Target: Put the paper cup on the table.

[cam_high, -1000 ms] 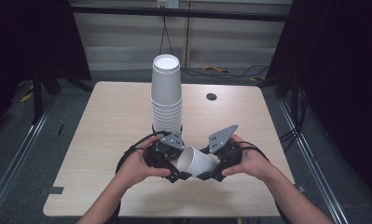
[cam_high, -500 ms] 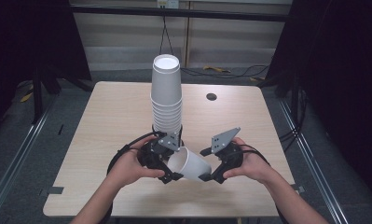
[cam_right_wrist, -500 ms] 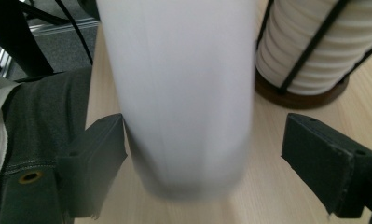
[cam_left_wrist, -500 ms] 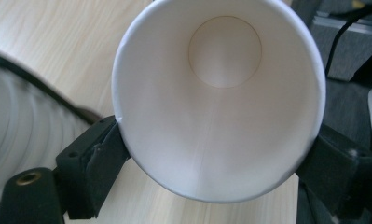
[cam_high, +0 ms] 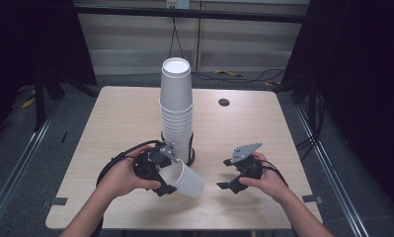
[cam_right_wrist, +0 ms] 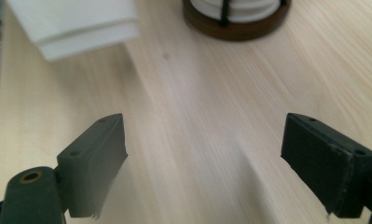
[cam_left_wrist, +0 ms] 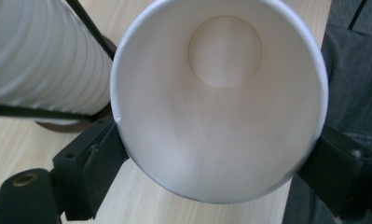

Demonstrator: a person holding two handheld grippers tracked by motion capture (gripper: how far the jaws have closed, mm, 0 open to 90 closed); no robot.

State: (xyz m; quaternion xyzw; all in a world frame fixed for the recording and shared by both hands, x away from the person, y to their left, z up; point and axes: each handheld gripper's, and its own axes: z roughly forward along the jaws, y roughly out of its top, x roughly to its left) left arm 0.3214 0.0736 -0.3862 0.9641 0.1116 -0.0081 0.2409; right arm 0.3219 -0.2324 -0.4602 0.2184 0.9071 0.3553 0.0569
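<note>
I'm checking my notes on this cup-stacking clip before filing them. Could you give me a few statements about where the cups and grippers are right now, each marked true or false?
1. The left gripper grips a single paper cup. True; its jaws press both sides of the cup.
2. The right gripper also holds a cup. False; its jaws stand wide apart with bare table between them.
3. The held cup is upright. False; it lies tilted, its mouth toward the left gripper's camera.
4. A tall stack of cups stands in a dark round holder. True.
5. The held cup is full. False; its bare bottom shows in the left gripper view.
</note>
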